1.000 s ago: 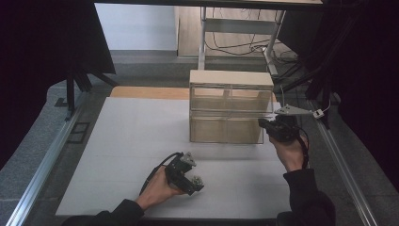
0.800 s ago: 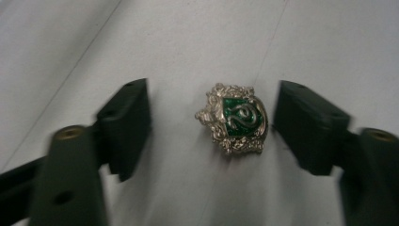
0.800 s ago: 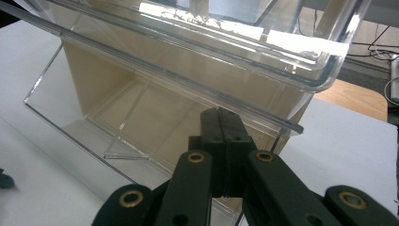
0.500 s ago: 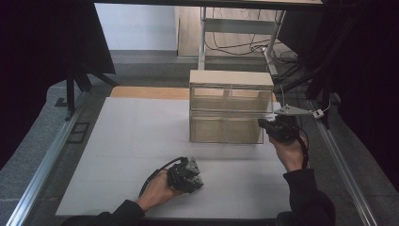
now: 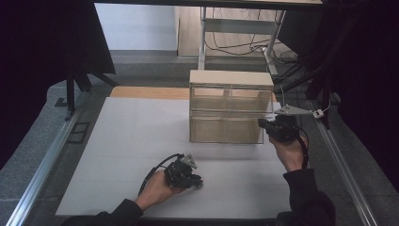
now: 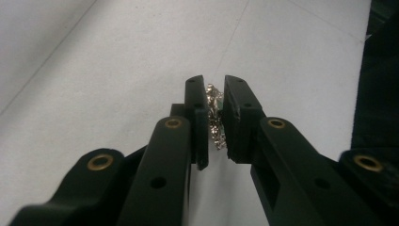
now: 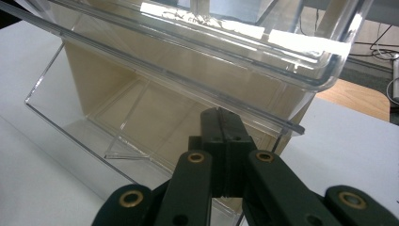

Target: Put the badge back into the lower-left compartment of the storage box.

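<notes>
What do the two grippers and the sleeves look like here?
Both grippers are black. The left gripper trails a black cable and carries a small grey three-cornered plate; the right gripper has a larger grey plate on top. Up close, the jaws are matte black linkage arms with brass-coloured pivot rings. Both sleeves are dark.

crinkled silver foil ball (image 6: 215,117); black left gripper (image 6: 215,115); clear, beige-backed drawer cabinet (image 5: 229,107); white table (image 5: 122,141)
</notes>
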Demonstrator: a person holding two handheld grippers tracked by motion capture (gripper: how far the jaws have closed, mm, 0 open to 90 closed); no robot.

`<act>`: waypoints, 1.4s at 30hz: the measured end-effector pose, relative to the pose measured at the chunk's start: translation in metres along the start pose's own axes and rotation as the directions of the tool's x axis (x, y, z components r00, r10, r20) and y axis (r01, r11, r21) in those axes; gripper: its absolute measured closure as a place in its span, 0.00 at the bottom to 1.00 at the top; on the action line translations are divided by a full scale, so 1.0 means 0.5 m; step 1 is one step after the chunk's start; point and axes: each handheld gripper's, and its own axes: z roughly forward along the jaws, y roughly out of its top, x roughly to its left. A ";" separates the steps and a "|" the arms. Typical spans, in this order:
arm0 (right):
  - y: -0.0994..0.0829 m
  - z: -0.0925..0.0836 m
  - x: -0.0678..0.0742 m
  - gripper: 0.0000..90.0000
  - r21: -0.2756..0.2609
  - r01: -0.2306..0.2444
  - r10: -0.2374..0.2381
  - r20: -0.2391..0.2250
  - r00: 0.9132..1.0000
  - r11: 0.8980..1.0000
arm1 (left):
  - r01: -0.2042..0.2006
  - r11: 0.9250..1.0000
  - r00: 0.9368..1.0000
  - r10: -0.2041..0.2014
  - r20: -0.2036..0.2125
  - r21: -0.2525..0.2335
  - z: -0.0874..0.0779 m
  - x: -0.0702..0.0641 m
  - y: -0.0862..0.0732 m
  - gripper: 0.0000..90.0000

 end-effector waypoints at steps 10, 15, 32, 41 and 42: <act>0.000 0.000 0.000 1.00 0.001 -0.003 0.003 0.003 1.000 1.000 | 0.049 0.999 0.998 -0.049 0.035 0.001 -0.005 0.000 0.005 0.93; 0.000 0.000 0.000 1.00 0.001 -0.003 0.003 0.003 1.000 1.000 | 0.053 0.998 0.998 -0.053 0.044 0.015 -0.007 -0.001 0.010 0.93; 0.000 0.000 -0.001 1.00 -0.002 -0.001 0.001 0.004 1.000 1.000 | 0.036 0.997 0.998 -0.040 -0.045 -0.072 -0.076 0.002 0.034 0.93; 0.000 0.001 -0.001 1.00 -0.003 -0.004 0.004 0.003 1.000 1.000 | 0.045 0.990 0.994 -0.058 -0.093 -0.131 -0.120 0.016 0.048 0.93; 0.000 0.001 -0.001 1.00 -0.003 -0.004 0.004 0.003 1.000 1.000 | 0.044 0.990 0.993 -0.058 -0.100 -0.136 -0.125 0.019 0.050 0.93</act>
